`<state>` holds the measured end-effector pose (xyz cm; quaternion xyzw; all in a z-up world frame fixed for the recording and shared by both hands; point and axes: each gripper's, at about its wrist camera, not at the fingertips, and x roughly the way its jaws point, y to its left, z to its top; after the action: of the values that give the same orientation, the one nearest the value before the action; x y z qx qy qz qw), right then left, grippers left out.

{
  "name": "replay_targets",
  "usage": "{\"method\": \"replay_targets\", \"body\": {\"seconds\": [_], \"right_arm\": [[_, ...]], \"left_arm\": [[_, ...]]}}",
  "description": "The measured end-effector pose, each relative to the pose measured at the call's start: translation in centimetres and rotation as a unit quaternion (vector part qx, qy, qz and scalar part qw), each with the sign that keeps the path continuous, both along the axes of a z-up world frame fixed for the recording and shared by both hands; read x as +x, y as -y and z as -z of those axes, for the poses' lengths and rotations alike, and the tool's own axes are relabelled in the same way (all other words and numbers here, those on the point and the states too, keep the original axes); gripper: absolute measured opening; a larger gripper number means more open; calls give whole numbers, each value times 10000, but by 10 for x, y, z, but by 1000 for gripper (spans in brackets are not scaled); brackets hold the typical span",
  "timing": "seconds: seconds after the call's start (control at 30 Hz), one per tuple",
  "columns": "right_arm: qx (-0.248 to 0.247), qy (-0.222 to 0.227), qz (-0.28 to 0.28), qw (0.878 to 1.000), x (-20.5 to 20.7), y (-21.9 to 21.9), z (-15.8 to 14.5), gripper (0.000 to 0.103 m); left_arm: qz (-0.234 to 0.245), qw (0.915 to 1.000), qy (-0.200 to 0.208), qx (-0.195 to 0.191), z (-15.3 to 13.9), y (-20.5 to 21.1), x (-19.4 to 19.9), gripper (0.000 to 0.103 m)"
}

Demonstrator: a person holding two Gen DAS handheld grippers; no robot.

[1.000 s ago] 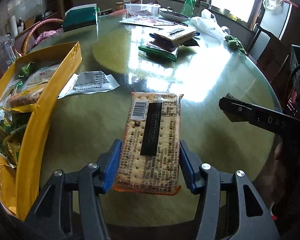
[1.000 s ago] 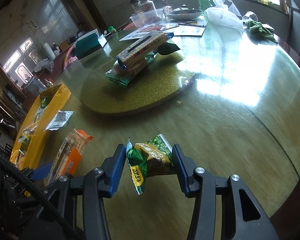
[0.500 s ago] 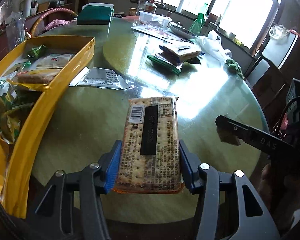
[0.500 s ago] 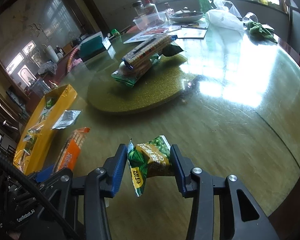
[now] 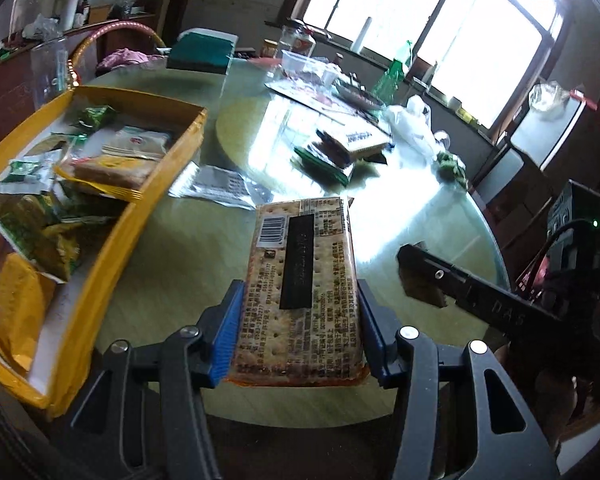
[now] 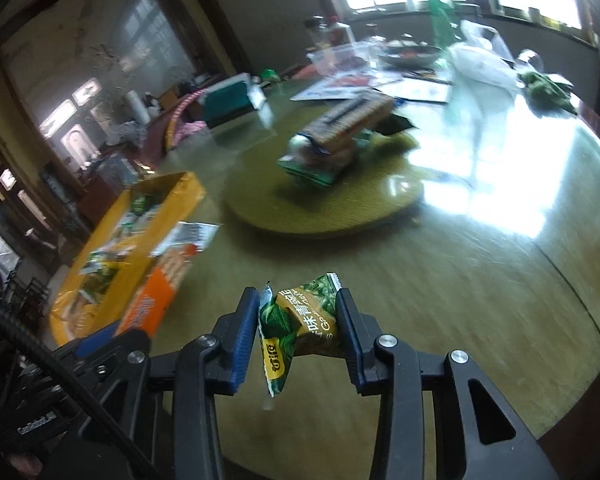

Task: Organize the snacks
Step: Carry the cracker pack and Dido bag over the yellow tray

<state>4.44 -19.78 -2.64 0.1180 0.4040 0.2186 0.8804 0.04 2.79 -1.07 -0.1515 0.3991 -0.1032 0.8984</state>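
Jaws of the left gripper (image 5: 298,330) are clamped on a flat cracker pack (image 5: 304,280), its blue pads pressed to the pack's long sides at the lower centre of the left wrist frame; the pack is held clear of the bench (image 5: 172,276), barcode side up, its far end pointing up the frame. Jaws of the right gripper (image 6: 298,334) pinch a small green pea snack bag (image 6: 300,320), crumpled between the pads at the lower centre of the right wrist frame, one corner hanging below them.

At the left of the left wrist frame sits a yellow tray (image 5: 112,240) holding green sachets, a cracker pack and yellow packets. Just beside its right wall a silver wrapper (image 5: 220,186) lies flat on the bench. Further up, on the round turntable (image 5: 240,128), a small pile of snack packs (image 5: 340,148) is stacked. The right gripper's black finger shows at the right edge of that frame.

In the right wrist frame, the tray appears at the left, with the orange side of the cracker pack just in front of it.
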Motion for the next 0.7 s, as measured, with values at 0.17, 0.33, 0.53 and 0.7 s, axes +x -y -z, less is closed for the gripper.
{"method": "replay_targets", "body": {"seconds": [0.17, 0.33, 0.53, 0.7], "right_arm": [[153, 189, -638, 9977, -4, -45, -19, 39], [208, 274, -1167, 9926, 4, -91, -31, 39], [389, 74, -1692, 9848, 17, -146, -28, 39], [397, -98, -2019, 9786, 13, -184, -20, 39]], "left_arm": [[-263, 9993, 261, -40, -21, -31, -15, 55], [-679, 9967, 451, 26, -38, -73, -25, 55], [-1278, 9902, 510, 256, -35, -126, -31, 55], [-1741, 9837, 346, 292, -20, -167, -31, 55]]}}
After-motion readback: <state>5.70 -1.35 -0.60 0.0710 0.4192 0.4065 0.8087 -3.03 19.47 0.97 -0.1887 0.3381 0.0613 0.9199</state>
